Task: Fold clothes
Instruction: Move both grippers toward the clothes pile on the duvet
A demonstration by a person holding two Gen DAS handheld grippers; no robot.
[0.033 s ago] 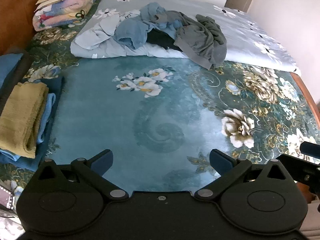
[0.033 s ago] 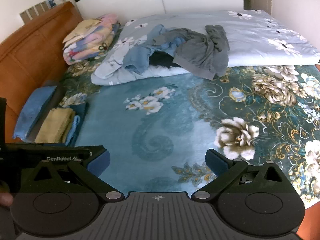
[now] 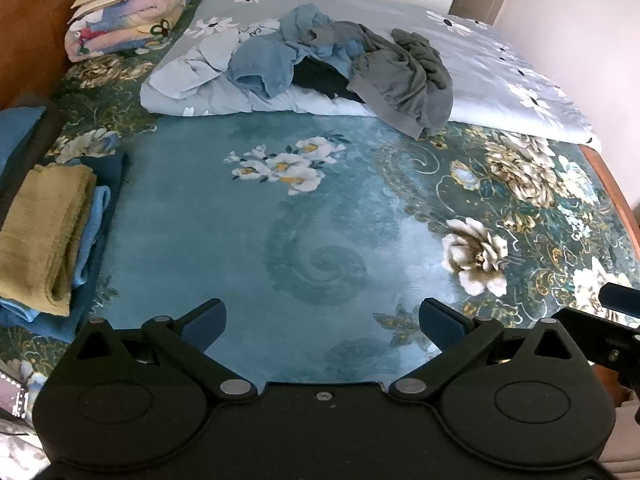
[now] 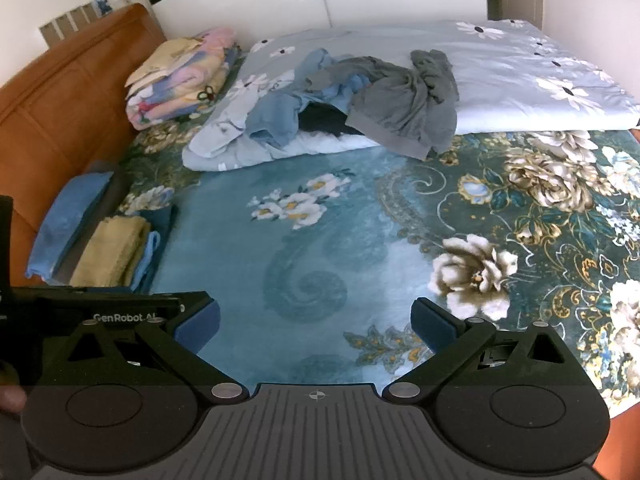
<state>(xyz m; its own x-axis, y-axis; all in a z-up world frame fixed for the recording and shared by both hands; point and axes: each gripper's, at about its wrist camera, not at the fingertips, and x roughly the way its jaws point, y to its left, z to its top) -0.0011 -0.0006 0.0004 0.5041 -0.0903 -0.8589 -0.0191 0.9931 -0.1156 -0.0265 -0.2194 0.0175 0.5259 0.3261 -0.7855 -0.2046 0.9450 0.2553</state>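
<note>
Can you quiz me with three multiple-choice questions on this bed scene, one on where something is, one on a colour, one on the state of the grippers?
1. Where does the unfolded clothes pile lie?
A. on the pale floral duvet
B. on the floor
C. on the folded stack

2. What colour is the top item of the folded stack?
A. red
B. mustard yellow
C. white

3. What state are the left gripper and right gripper in?
A. both shut on cloth
B. one open, one shut
C. both open, holding nothing

Answers:
1 A, the heap sits on the duvet's near edge.
2 B, a yellow cloth tops the blue ones.
3 C, fingers stand wide apart over bare bedspread.
</note>
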